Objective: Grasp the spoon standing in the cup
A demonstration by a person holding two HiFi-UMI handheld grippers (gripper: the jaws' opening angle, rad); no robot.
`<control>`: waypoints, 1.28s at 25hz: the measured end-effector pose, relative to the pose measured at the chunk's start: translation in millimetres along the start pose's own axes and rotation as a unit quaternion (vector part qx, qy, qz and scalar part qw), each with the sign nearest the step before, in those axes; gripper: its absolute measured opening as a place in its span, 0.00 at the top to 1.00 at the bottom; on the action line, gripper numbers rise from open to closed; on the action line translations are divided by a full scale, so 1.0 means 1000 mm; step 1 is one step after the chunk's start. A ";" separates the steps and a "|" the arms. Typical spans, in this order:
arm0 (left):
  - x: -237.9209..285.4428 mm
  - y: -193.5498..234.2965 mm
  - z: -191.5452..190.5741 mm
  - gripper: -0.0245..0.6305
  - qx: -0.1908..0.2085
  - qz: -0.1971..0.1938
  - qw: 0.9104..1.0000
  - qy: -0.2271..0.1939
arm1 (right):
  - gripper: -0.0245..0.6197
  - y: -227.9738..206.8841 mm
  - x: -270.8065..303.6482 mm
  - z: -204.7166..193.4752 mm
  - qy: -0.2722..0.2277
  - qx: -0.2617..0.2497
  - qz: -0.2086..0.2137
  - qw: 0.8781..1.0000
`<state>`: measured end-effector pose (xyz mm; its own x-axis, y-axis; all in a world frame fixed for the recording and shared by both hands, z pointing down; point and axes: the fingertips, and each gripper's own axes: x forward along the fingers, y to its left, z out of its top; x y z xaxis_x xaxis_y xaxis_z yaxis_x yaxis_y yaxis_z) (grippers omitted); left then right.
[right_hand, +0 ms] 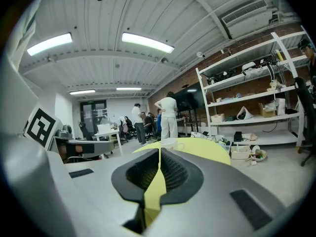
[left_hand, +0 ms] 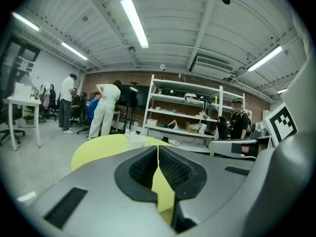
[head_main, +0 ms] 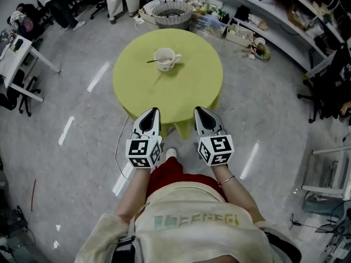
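Left gripper (head_main: 153, 110) and right gripper (head_main: 198, 109), jaws together, face cup (head_main: 165, 58) holding spoon (head_main: 153, 61).

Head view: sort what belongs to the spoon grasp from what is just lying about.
Job: spoon, cup, yellow table, left gripper, right gripper, both shut and empty.
Lying about: basket, floor box, white desk.

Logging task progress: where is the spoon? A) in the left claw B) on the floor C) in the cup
C: the spoon rests in the cup on the round table; the left claw and right claw are shut and empty, short of it.
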<state>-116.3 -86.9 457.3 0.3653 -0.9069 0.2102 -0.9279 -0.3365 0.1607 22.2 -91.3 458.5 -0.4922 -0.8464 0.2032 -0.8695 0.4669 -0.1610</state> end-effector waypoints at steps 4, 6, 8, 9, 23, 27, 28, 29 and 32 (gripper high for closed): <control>0.017 0.023 0.009 0.92 0.000 -0.002 1.000 0.001 | 0.90 0.005 0.028 0.007 0.001 -0.003 0.000 1.000; 0.025 0.034 0.011 0.92 -0.001 -0.002 1.000 0.002 | 0.90 0.005 0.040 0.009 0.002 -0.003 -0.001 1.000; 0.034 0.045 0.013 0.92 -0.002 -0.003 1.000 0.003 | 0.90 0.005 0.053 0.011 0.004 -0.003 -0.004 1.000; 0.039 0.051 0.014 0.92 -0.002 -0.004 1.000 0.004 | 0.90 0.005 0.060 0.012 0.004 -0.003 -0.005 1.000; 0.093 0.103 0.029 0.92 -0.002 -0.024 1.000 0.011 | 0.90 0.005 0.125 0.027 0.003 -0.007 -0.030 1.000; 0.106 0.115 0.029 0.92 -0.008 -0.028 0.999 0.017 | 0.90 0.004 0.138 0.030 0.004 -0.006 -0.037 0.999; 0.108 0.118 0.029 0.92 -0.010 -0.028 0.999 0.019 | 0.90 0.005 0.141 0.030 0.005 -0.006 -0.039 0.999; 0.110 0.121 0.029 0.92 -0.012 -0.029 0.999 0.020 | 0.90 0.006 0.142 0.030 0.005 -0.005 -0.040 0.999; 0.116 0.127 0.029 0.92 -0.017 -0.030 0.999 0.023 | 0.90 0.006 0.147 0.030 0.008 -0.006 -0.042 0.999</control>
<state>-194.5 -242.0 474.1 0.4235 -0.8724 0.2439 -0.9016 -0.3799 0.2069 -54.3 -219.9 458.8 -0.4186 -0.8783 0.2309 -0.9078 0.3979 -0.1321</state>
